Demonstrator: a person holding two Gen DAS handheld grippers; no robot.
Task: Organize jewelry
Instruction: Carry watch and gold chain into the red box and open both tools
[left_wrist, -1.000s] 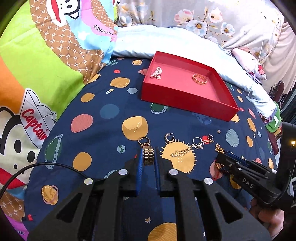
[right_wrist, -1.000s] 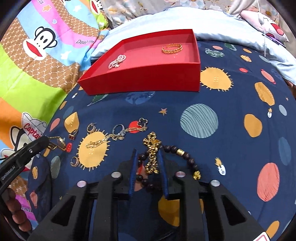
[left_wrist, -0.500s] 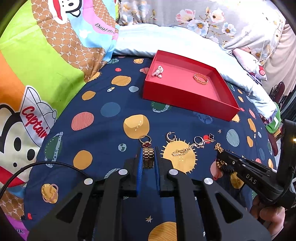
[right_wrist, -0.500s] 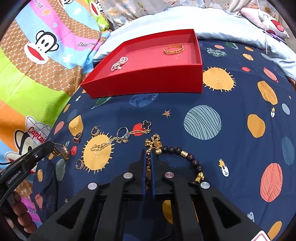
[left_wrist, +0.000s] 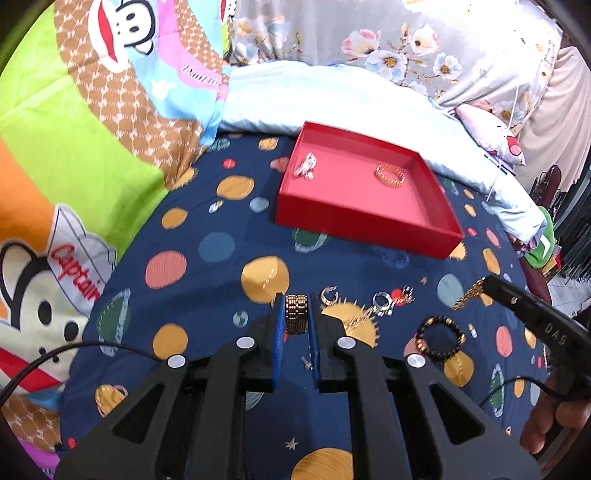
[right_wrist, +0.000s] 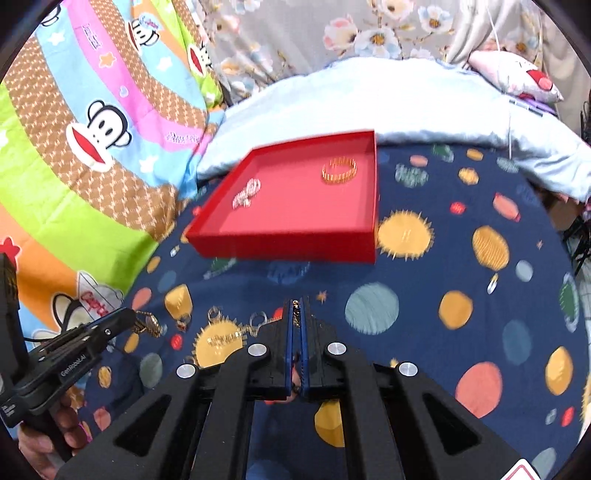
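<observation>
left gripper (left_wrist: 296, 317): you clamp stiff gold band (left_wrist: 296, 313) | right gripper (right_wrist: 295, 314): you pinch limp, slippery gold chain (left_wrist: 468, 293) near its end | carry gently

We count one red tray (left_wrist: 354, 225) holding two pieces, one beaded bracelet (left_wrist: 439, 336) on the bed, and two grippers.

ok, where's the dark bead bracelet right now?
Left wrist view, lower right: dark bead bracelet lies on the planet-print bedspread, right of the left gripper, below the right gripper.
</observation>
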